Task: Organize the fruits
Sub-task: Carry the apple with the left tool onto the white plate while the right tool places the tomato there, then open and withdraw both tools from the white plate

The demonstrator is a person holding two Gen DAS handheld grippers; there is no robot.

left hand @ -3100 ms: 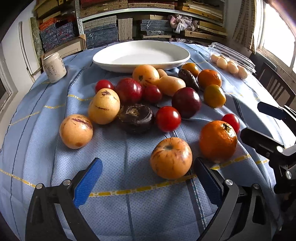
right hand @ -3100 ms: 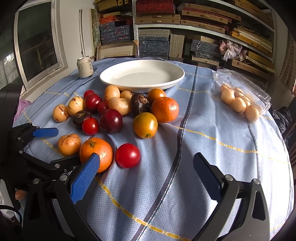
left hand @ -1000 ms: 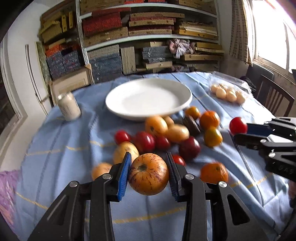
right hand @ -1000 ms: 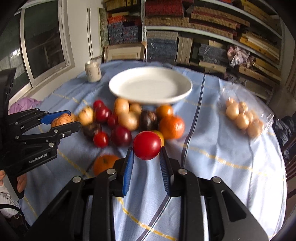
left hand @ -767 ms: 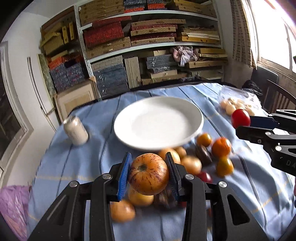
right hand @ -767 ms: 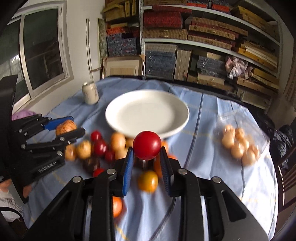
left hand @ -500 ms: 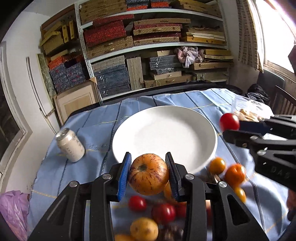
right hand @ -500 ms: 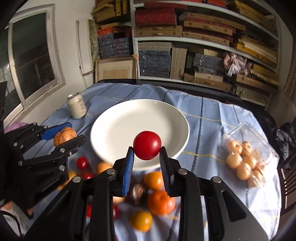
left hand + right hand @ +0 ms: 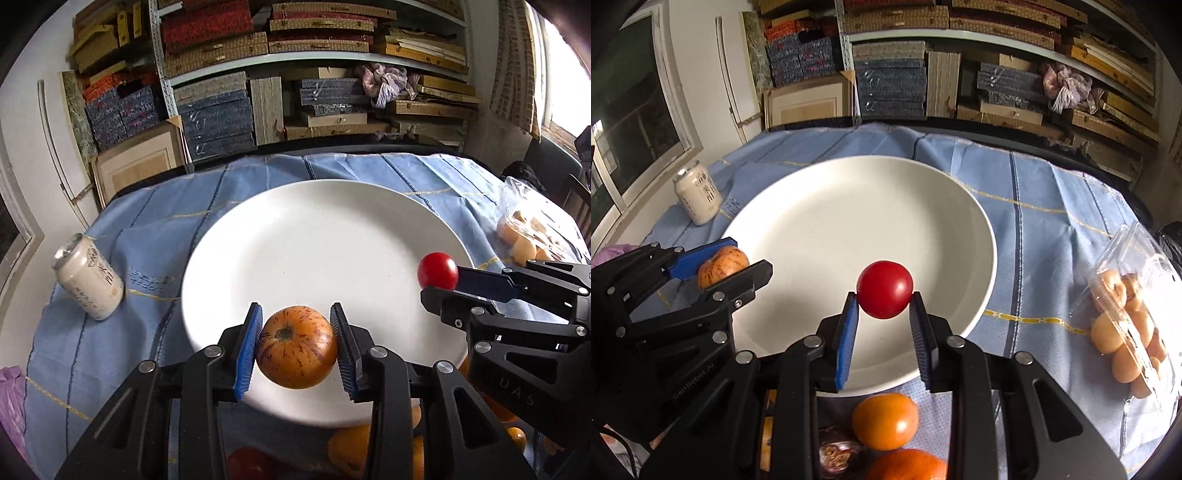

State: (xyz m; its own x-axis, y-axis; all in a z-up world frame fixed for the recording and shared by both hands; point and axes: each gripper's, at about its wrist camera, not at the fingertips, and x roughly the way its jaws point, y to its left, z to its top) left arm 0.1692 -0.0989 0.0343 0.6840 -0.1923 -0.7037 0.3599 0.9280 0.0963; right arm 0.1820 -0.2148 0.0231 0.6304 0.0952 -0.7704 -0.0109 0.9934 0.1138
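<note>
Fruits in transit: two pieces are held over the white plate [image 9: 332, 236], the rest lie on the blue-clothed tabletop [image 9: 110, 350] at the plate's near rim.

Left wrist view: the left tool [image 9: 297, 345] is clenched on a streaked orange-yellow fruit [image 9: 297, 347], stem end toward the camera, both blue pads pressed on its flanks. The fruit hangs over the plate's 6 o'clock portion. At 3 o'clock the right tool [image 9: 439, 286] enters side-on, a red tomato [image 9: 437, 270] at its tip over the plate's right rim. Only this view shows the can's [image 9: 88, 282] open top, at 9 o'clock of the plate, tilted by the lens. Only blurred parts of the fruits on the cloth show below the tool.

Right wrist view: the right tool [image 9: 884, 295] is clenched on the tomato, which sits high between the pad tips, over the plate's 5 o'clock portion. The left tool [image 9: 733, 260] shows at 9 o'clock, its streaked fruit over the plate's left rim. Only this view shows clearly the fruit left on the cloth: an orange-yellow fruit [image 9: 885, 421], an orange [image 9: 912, 465] and a dark fruit [image 9: 836, 456] at 6 o'clock. It also shows sharply the clear plastic box of pale round items [image 9: 1126, 314] at 3 o'clock, which the left view blurs.

Neither fruit appears to touch the plate.
</note>
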